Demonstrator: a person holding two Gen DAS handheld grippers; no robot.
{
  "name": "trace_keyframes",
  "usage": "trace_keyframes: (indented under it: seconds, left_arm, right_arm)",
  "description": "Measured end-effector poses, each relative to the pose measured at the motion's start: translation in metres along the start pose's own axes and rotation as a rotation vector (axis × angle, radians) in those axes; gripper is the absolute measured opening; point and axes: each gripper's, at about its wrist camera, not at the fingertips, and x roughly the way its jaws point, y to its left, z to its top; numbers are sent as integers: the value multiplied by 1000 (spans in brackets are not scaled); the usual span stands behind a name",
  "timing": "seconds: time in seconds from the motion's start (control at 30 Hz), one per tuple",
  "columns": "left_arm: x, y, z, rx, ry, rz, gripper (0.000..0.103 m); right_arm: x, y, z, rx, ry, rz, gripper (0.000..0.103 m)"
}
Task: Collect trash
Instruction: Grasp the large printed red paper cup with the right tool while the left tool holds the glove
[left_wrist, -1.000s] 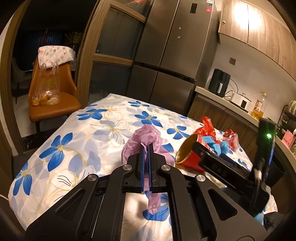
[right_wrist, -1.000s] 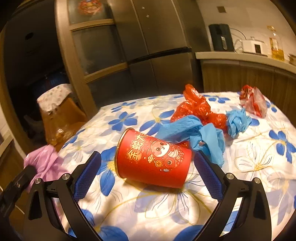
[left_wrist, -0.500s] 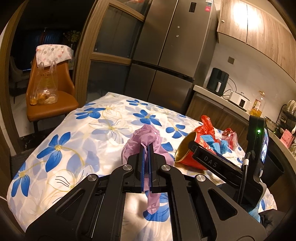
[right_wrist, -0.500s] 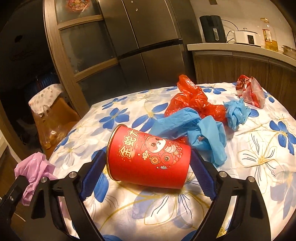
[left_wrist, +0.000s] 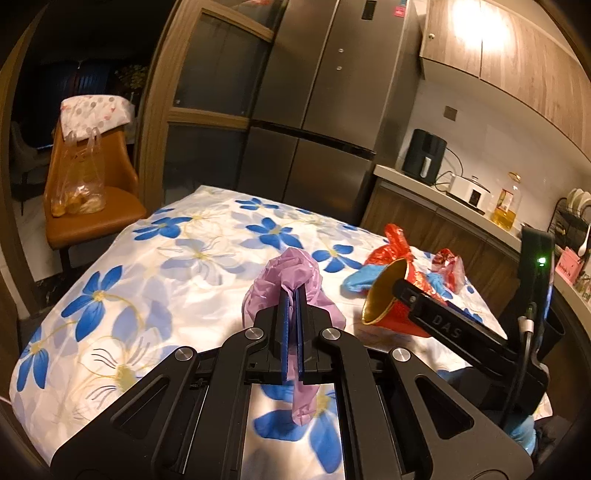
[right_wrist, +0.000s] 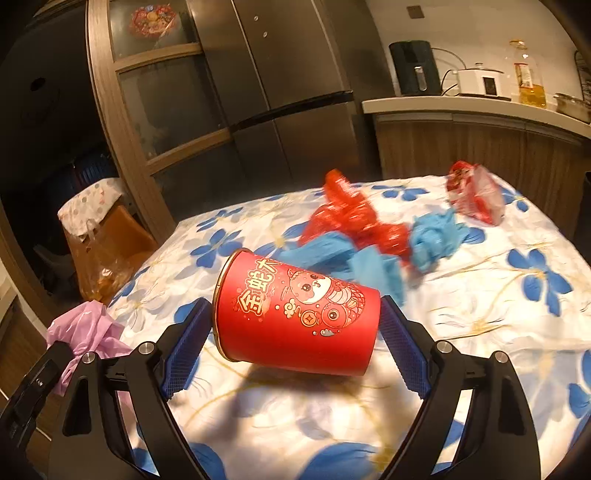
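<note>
Left claw (left_wrist: 291, 295): blue pads pressed together on a crumpled purple plastic bag (left_wrist: 291, 269), one tail of it hanging below the pads. Floral tablecloth (left_wrist: 177, 266), white with blue flowers, covering the worktop. Red paper cup (left_wrist: 388, 306) on its side, gold interior facing the camera, to the right of the purple bag. Right claw (left_wrist: 436, 321): one black finger lying across the cup's mouth. Beyond the cup: red plastic wrapper (left_wrist: 391, 247), blue crumpled bag (left_wrist: 364, 277), small red packet (left_wrist: 448, 264). Background: steel refrigerator (left_wrist: 325, 110), orange chair (left_wrist: 88, 199) carrying a clear bag (left_wrist: 79, 181).
</note>
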Motion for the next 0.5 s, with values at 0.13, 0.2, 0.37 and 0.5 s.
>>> trace_keyframes:
  seconds: [0.13, 0.2, 0.37, 0.5]
  left_arm:
    - [0, -17, -1, 19, -1, -20, 2]
    - [1, -28, -1, 32, -3, -32, 2]
    - [4, -60, -3, 69, -5, -70, 2]
    - [9, -88, -5, 101, -3, -102, 2]
  right_arm:
    - [-15, -19, 3, 5, -16, -17, 86]
    - [-23, -30, 4, 9, -28, -25, 86]
    - [-45, -57, 9, 18, -60, -46, 86]
    - [-62, -79, 12, 18, -89, -72, 86]
